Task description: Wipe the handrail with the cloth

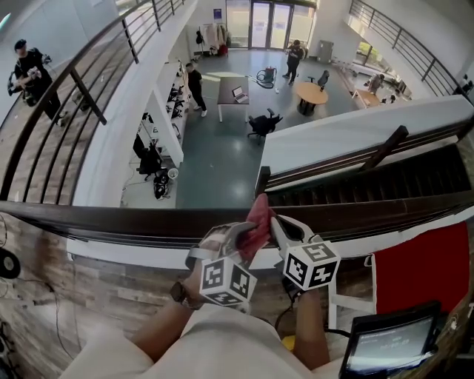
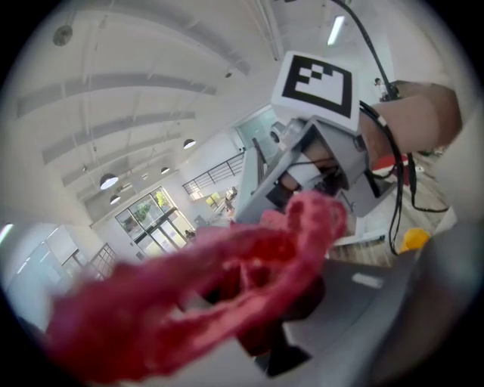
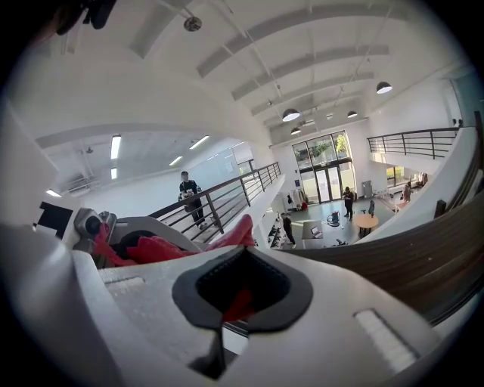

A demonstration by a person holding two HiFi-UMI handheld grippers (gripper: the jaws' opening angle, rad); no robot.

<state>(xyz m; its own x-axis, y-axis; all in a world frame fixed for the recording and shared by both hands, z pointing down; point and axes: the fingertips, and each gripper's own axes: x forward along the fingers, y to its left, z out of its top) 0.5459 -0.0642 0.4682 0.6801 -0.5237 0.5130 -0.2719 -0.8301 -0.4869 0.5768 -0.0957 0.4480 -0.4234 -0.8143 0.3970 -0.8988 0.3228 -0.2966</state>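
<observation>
Red cloth (image 1: 257,218) pinched in closed jaws of left hand-held gripper (image 1: 241,233) and right hand-held gripper (image 1: 277,224); advisable: press flat onto handrail (image 1: 111,218), sweep lengthwise.

This is a large open-plan office building, seen from an upper gallery behind a dark handrail (image 1: 111,216). The floor below holds a worktop (image 1: 226,102) with a laptop (image 1: 238,93), a round table (image 1: 310,92), office chairs (image 1: 261,124) and standing people (image 1: 196,85). Around them are glass entrance doors (image 1: 270,22), railed balconies (image 1: 81,89) and round ceiling lamps (image 3: 291,115).
</observation>
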